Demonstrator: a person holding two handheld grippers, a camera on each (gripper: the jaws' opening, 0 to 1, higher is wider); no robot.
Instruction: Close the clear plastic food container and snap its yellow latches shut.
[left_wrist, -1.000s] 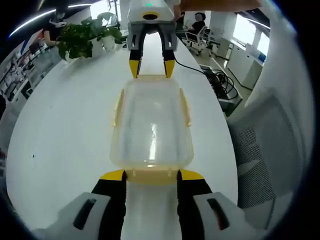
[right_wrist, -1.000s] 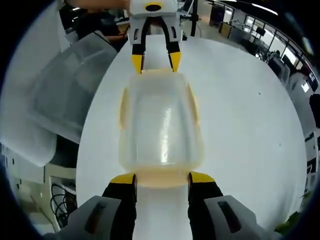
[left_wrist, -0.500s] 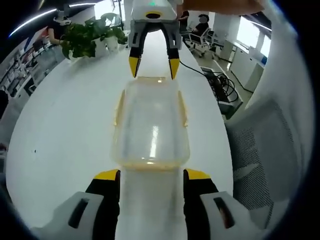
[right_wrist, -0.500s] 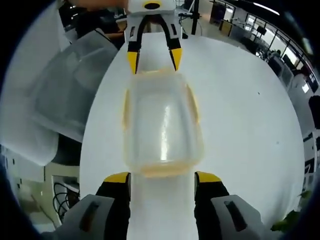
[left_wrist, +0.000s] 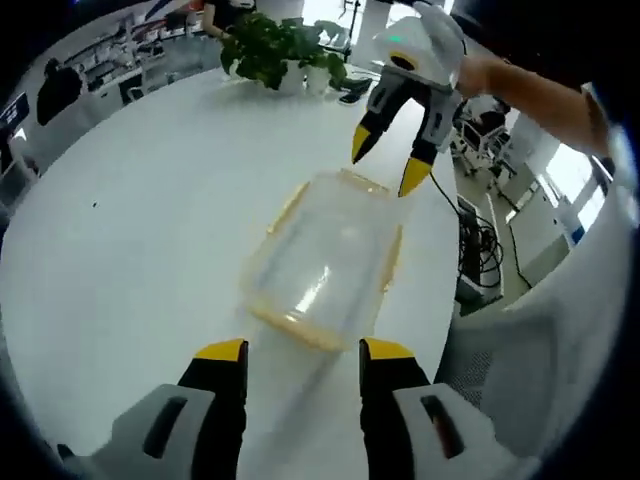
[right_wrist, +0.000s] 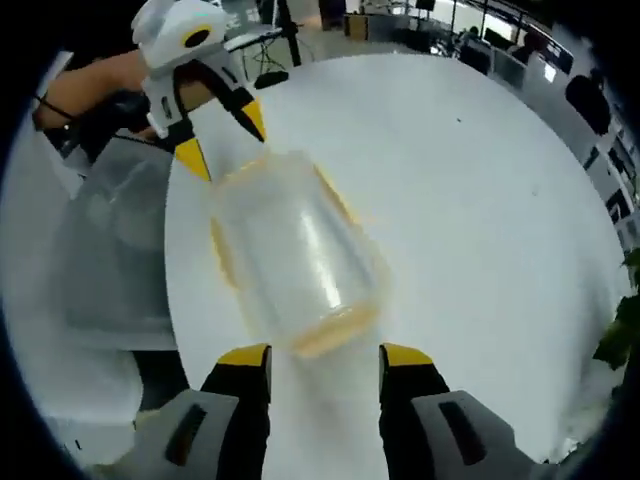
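The clear plastic container (left_wrist: 325, 258) lies on the white table (left_wrist: 130, 220) with its lid on and yellow latches along its sides and ends. My left gripper (left_wrist: 303, 350) is open, its yellow tips just short of the container's near end and not touching it. Past the far end hovers my right gripper (left_wrist: 388, 163), open and slightly above the lid. In the right gripper view the container (right_wrist: 295, 255) lies slanted ahead of the open right gripper (right_wrist: 324, 355), and the left gripper (right_wrist: 222, 140) hangs open at its far end.
A potted plant (left_wrist: 275, 45) stands at the back of the table. A grey mesh chair (left_wrist: 520, 380) and floor cables (left_wrist: 480, 235) lie beyond the table's right edge. A person's arm (left_wrist: 530, 85) holds the right gripper. The chair (right_wrist: 110, 250) shows again.
Both grippers have come off the container's end latches and drawn back a little. Both views have swung and rolled, so the container now looks slanted. The jaws stay wide.
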